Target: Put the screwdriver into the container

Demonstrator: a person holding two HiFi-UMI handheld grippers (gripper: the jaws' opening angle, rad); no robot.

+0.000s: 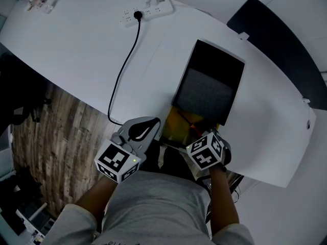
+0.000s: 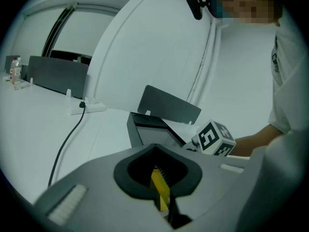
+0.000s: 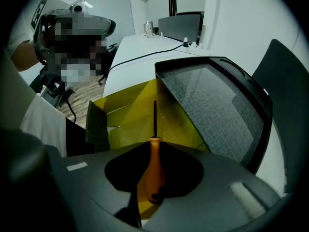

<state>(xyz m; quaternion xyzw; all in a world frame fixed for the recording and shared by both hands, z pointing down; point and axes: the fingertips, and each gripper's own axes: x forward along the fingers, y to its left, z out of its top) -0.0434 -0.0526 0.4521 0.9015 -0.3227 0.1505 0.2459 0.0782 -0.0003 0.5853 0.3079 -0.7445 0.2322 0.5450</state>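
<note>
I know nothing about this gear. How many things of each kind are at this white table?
Grippers: 2, left gripper and right gripper
Screwdriver: 1
Yellow container: 1
Black grey-lined case: 1
Power strip: 1
Black cable: 1
Total: 7, leaving out far-corner clutter too small to tell.

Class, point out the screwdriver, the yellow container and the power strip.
screwdriver [image 3: 152, 170]: right gripper view, orange handle.
yellow container [image 3: 126, 111]: right gripper view, inner wall.
power strip [image 1: 153, 9]: head view, white body.
</note>
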